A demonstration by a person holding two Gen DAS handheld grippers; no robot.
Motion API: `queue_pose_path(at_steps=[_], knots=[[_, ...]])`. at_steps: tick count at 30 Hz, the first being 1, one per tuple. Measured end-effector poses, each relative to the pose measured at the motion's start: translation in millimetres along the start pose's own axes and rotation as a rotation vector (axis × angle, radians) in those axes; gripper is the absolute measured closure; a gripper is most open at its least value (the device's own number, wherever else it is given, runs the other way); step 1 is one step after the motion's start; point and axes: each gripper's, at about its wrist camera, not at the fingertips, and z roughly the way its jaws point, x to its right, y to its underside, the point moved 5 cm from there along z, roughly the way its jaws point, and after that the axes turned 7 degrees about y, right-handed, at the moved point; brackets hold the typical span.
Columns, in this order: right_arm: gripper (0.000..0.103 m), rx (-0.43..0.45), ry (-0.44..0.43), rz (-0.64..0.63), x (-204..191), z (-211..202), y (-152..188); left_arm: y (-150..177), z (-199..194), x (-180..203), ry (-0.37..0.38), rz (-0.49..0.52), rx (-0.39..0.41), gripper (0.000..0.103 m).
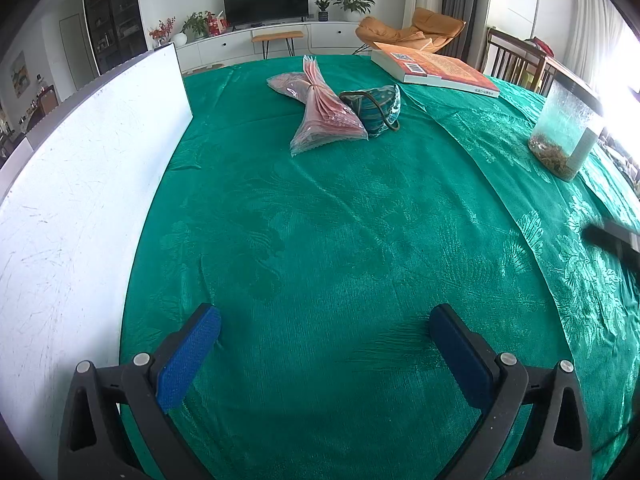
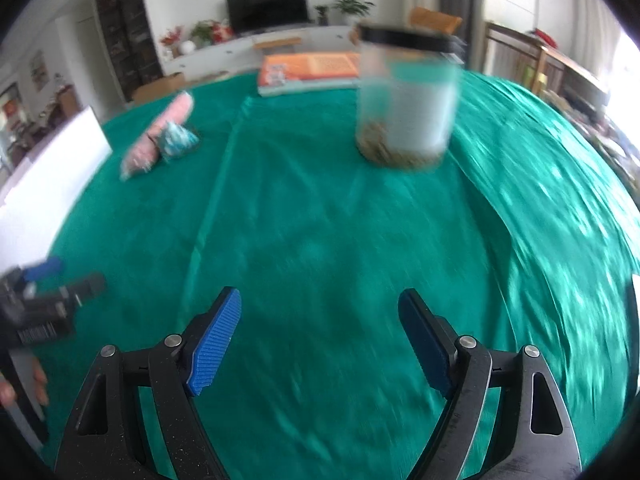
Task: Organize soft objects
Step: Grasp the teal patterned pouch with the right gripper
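Observation:
A pink bundle of folded soft sheets tied in the middle (image 1: 320, 108) lies on the green tablecloth (image 1: 340, 240) at the far centre, touching a small teal patterned pouch (image 1: 378, 108) on its right. Both show blurred in the right wrist view: bundle (image 2: 160, 140), pouch (image 2: 180, 140). My left gripper (image 1: 324, 344) is open and empty, low over the cloth, well short of them. My right gripper (image 2: 320, 332) is open and empty over bare cloth. The left gripper also shows at the left edge of the right wrist view (image 2: 48, 296).
A white board (image 1: 80, 200) stands along the table's left side. An orange book (image 1: 432, 68) lies at the far right. A clear jar with a black lid (image 2: 406, 100) and brown contents stands on the right (image 1: 568, 132). Chairs stand beyond the table.

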Motion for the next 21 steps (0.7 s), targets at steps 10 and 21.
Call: queue_pose_path(at_steps=[10, 21], knots=[[0.023, -0.001, -0.302, -0.241, -130, 72, -114, 0, 0, 0, 0.000, -0.001, 0.000, 0.000], [0.062, -0.090, -0.354, -0.132, -135, 99, -114, 0, 0, 1, -0.001, -0.002, 0.001, 0.000]])
